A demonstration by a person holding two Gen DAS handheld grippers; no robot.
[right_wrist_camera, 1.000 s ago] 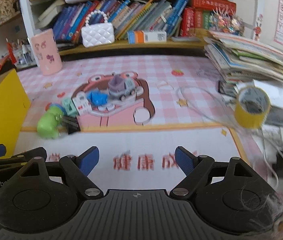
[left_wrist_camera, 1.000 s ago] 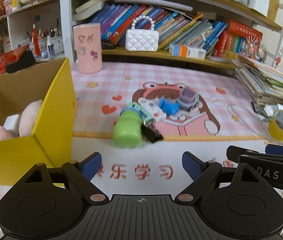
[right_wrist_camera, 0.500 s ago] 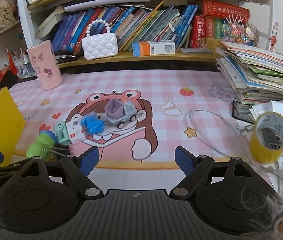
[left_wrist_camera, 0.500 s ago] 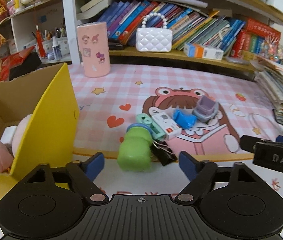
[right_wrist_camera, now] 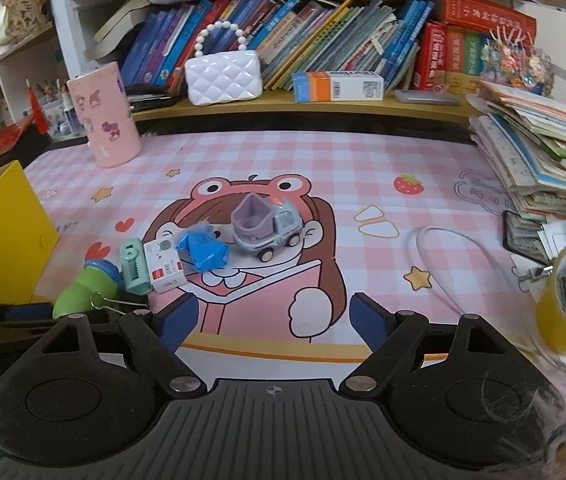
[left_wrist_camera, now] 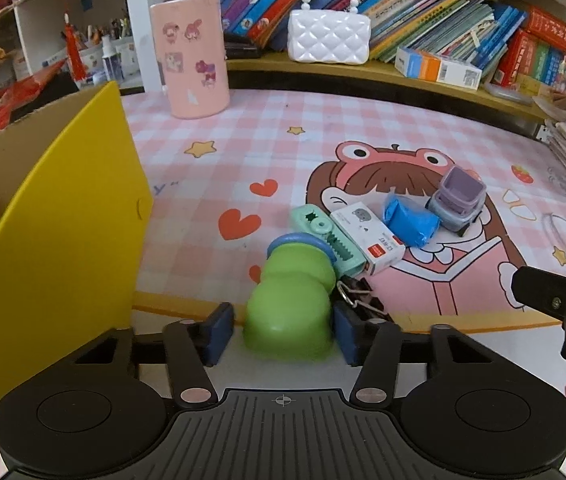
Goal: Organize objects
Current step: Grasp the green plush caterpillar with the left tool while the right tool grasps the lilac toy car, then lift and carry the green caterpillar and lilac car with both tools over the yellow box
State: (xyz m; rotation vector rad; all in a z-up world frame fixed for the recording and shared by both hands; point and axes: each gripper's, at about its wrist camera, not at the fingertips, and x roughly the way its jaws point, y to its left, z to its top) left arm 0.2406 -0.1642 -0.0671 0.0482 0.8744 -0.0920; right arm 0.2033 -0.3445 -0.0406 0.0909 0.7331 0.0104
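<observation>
- left tool (left_wrist_camera: pixel 281 330): jaws just closing around the green toy (left_wrist_camera: pixel 291 304), right pad touching, left a sliver off.
- right tool (right_wrist_camera: pixel 271 320): jaws apart, empty, over the surface (right_wrist_camera: pixel 363 168).

Crowded wooden bookshelf (right_wrist_camera: pixel 323 108) behind a pink checked desk mat (right_wrist_camera: pixel 363 160)

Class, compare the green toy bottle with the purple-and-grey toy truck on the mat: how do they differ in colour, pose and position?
The green toy bottle is bright green with a blue cap; the toy truck is grey with a purple bed. The bottle lies on its side; the truck stands upright on its wheels. The bottle sits between the left tongs; the truck stands apart, beyond the right tongs. Both rest on the pink mat.
</observation>
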